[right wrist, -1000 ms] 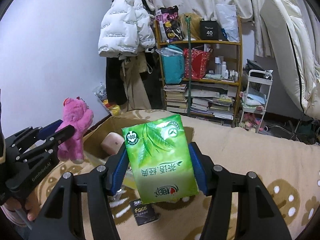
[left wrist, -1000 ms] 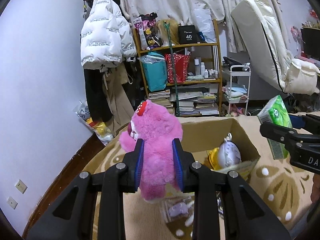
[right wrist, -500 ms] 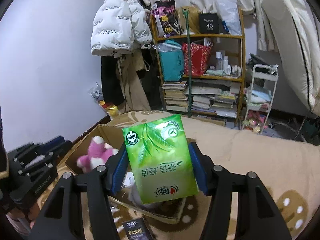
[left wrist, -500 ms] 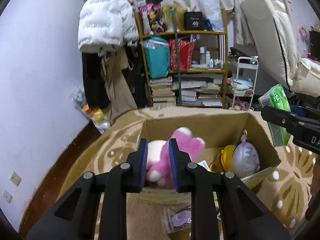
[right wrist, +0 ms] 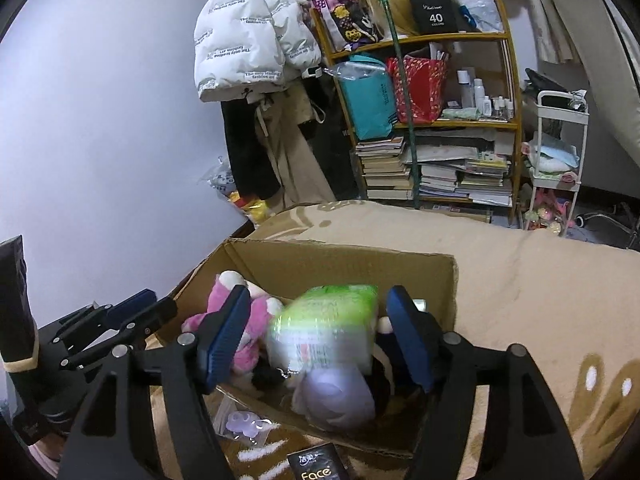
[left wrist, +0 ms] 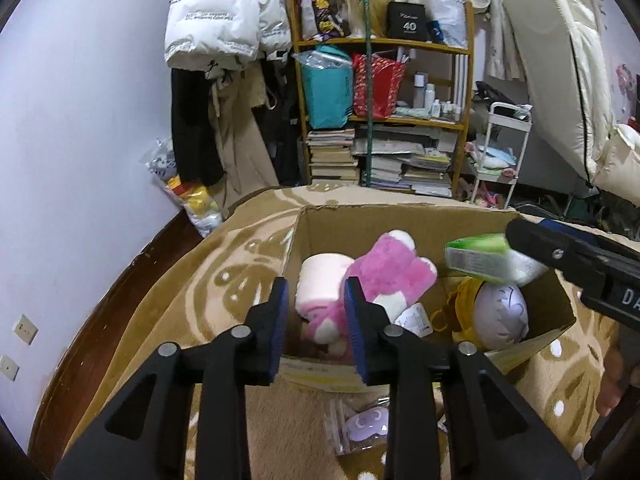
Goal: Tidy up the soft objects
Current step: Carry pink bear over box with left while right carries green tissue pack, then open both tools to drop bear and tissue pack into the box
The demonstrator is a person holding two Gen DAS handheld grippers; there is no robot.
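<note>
The pack [right wrist: 324, 328] is seen blurred between the right tool's [right wrist: 316, 336] just-opened jaws, untouched; the left tool [left wrist: 316, 320], also just opened, is held empty over the box [left wrist: 360, 220].

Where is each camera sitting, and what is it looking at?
Left wrist: it sits on the left tool, looking along its two fingers down into the cardboard box; the pink plush bear lies inside, and the right tool comes in from the right.
Right wrist: it sits on the right tool, looking into the same box; the blurred green tissue pack is between its open fingers, untouched, and the left tool shows at the left.
Both share the box, bear, purple plush and bookshelf.
</note>
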